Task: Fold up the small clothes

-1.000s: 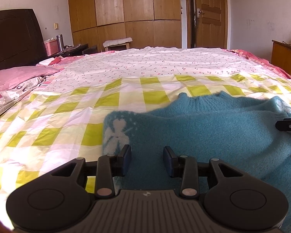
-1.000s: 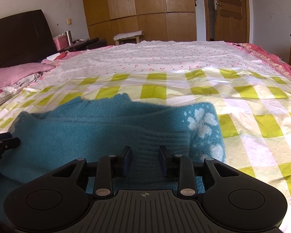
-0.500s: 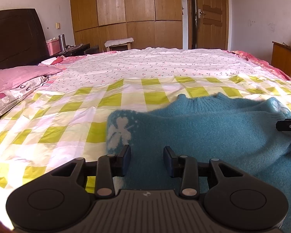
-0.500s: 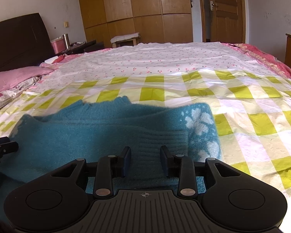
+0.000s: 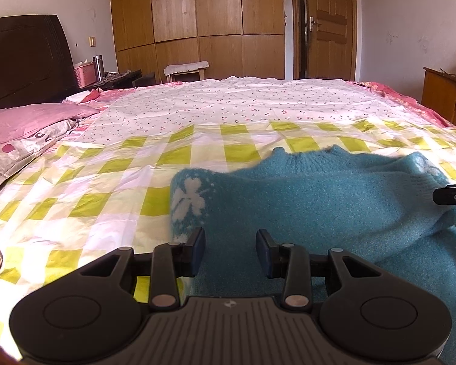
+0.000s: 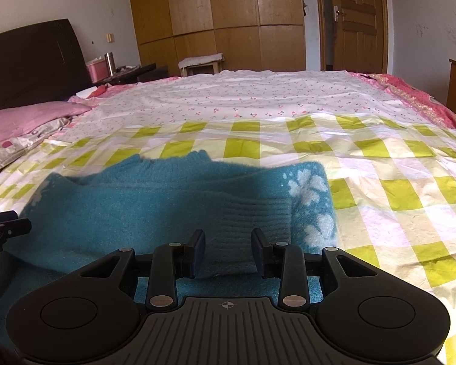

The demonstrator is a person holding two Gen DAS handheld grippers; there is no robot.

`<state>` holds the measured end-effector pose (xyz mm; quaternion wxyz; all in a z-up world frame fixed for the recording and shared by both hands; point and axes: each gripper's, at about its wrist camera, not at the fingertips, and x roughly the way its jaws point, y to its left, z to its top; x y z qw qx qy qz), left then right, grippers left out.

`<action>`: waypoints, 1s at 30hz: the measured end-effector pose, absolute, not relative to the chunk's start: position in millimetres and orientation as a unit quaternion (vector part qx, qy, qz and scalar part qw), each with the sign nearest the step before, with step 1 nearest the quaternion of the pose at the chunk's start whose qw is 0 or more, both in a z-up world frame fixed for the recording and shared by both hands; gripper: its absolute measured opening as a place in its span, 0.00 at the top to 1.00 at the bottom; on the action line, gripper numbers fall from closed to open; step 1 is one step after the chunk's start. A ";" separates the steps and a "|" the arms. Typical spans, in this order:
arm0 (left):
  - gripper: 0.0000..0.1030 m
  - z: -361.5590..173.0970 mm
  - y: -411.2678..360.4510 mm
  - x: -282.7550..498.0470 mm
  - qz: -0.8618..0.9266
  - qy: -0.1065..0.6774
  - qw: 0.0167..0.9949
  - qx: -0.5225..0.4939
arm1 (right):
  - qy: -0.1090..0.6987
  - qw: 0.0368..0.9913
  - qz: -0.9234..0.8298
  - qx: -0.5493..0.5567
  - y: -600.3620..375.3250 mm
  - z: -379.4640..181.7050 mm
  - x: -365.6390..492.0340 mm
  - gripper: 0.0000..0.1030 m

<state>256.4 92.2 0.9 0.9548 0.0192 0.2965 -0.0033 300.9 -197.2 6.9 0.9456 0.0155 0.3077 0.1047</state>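
Observation:
A teal knit sweater with white flower marks lies folded on the checked bedspread, its collar toward the far side. My left gripper is open and hovers over the sweater's left part, near a flower-marked edge. My right gripper is open too, above a ribbed cuff that lies across the sweater. The pads do not press on the knit. Each gripper's tip shows at the edge of the other's view: the right one and the left one.
Pink pillows and a dark headboard are at the left. A wooden wardrobe, a door and a small stool stand beyond the bed. A wooden desk is at the right.
Both grippers have drawn back and risen a little from the sweater, which lies still. The right jaws stand slightly wider than a second ago.

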 end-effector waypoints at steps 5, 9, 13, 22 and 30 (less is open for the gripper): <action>0.58 8.5 89.8 239.2 -0.009 0.287 0.958 0.016 | 0.303 0.946 0.116 0.013 -197.2 15.7 284.3 0.68; 0.58 16.6 86.2 224.2 -0.015 0.275 0.961 0.017 | 0.300 0.946 0.123 0.012 -197.5 23.4 268.3 0.67; 0.58 24.9 84.2 208.6 -0.021 0.264 0.964 0.011 | 0.296 0.947 0.126 0.012 -198.9 30.1 253.2 0.67; 0.58 37.4 76.8 174.8 -0.025 0.245 0.969 0.024 | 0.293 0.947 0.132 0.017 -204.3 39.7 221.1 0.67; 0.58 30.8 67.8 153.4 -0.014 0.261 0.964 0.039 | 0.305 0.944 0.125 0.017 -208.9 35.4 199.9 0.66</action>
